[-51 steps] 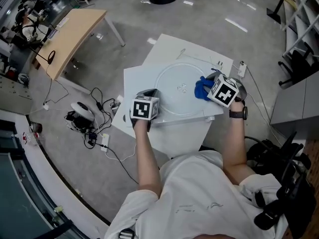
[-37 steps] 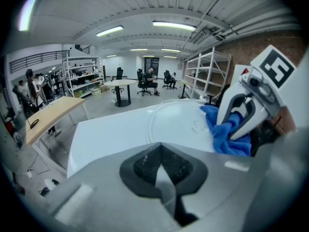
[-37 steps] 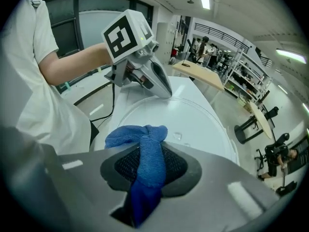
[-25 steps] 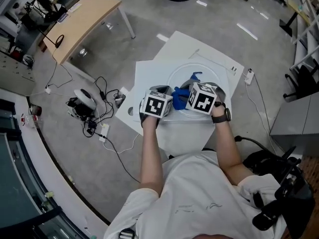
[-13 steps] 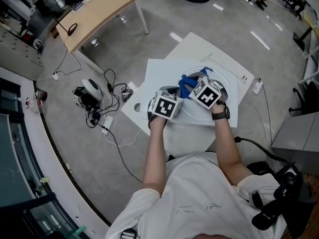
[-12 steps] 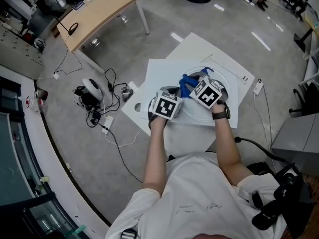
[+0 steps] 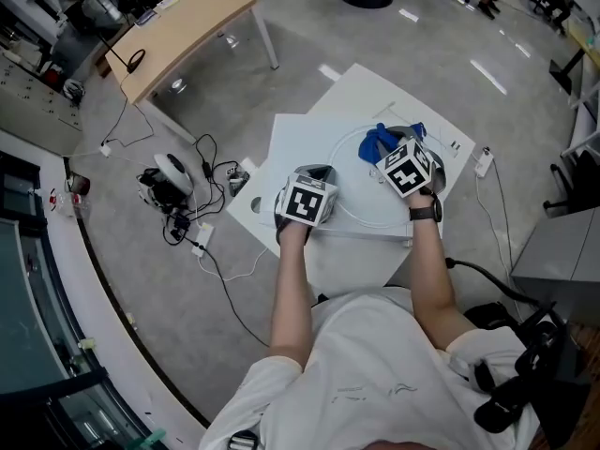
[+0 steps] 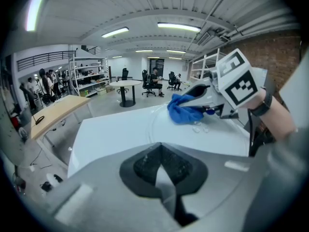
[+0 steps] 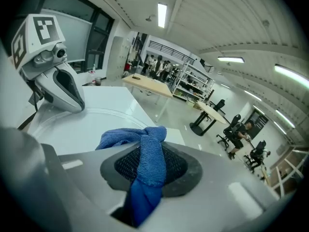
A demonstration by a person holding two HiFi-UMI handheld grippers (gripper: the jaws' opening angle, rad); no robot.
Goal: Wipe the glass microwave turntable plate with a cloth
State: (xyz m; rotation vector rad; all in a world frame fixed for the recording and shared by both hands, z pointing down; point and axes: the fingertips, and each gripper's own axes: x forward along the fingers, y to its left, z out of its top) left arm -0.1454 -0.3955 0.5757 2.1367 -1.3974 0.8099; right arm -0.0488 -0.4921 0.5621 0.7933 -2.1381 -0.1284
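My right hand-held gripper (image 7: 392, 151) is clamped on the bunched blue cloth (image 7: 378, 140) and holds it against the upper right of the round clear glass turntable plate (image 7: 361, 193) for wiping. My left hand-held gripper (image 7: 317, 172), jaws together and empty, sits at the plate's lower-left rim, probably to steady it on the white bench (image 7: 291, 148). The plate carries only the cloth.
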